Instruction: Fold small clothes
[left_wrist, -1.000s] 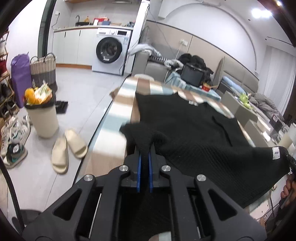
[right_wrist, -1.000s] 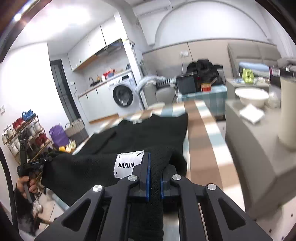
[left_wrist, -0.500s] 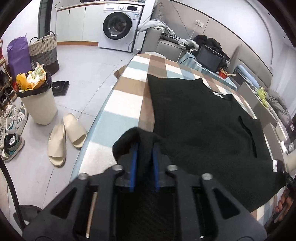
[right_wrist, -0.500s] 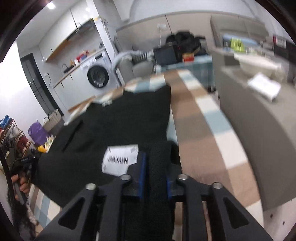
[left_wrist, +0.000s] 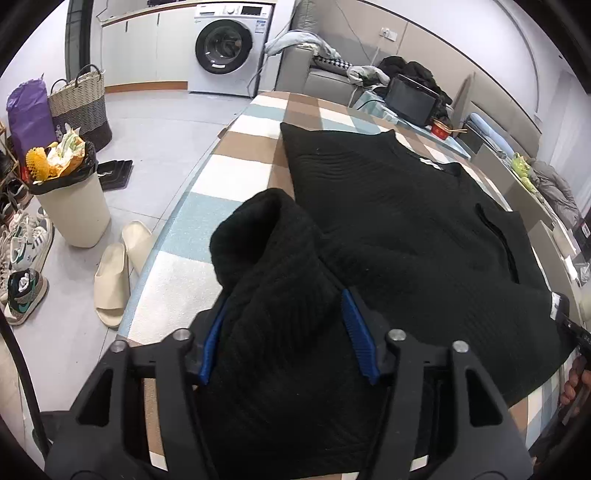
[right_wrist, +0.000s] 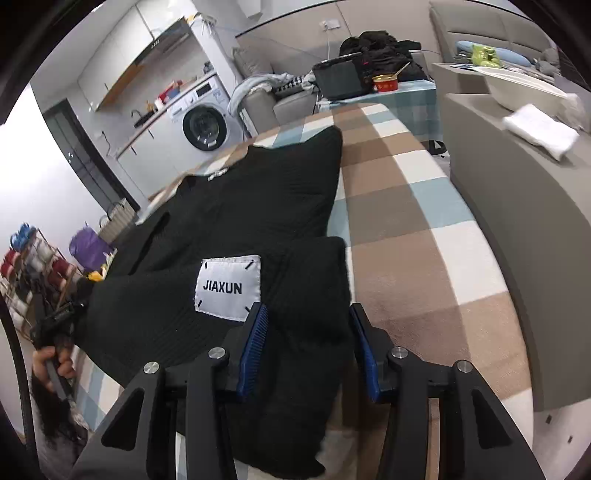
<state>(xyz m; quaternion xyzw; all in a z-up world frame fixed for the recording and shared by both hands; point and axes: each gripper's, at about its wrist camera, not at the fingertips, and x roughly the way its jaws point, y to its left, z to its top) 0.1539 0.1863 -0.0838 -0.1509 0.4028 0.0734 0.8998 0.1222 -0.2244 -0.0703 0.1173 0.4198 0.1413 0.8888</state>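
The black sweater (left_wrist: 406, 229) lies flat on the checked desk (left_wrist: 207, 221), running toward twelve o'clock from both my tools. My left tool (left_wrist: 284, 332) and right tool (right_wrist: 306, 343) stand released, each straddling a near corner.

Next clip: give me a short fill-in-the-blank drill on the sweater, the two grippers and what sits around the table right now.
1. The jaws of the left gripper and the right gripper both stand ____, with knit cloth lying loose between them.
2. The white label on the black sweater reads ____.
3. The sweater lies on a ____-patterned tablecloth.
4. On the floor beside the bin lies a pair of cream ____.

Missing words: open; JIAXUN; checked; slippers
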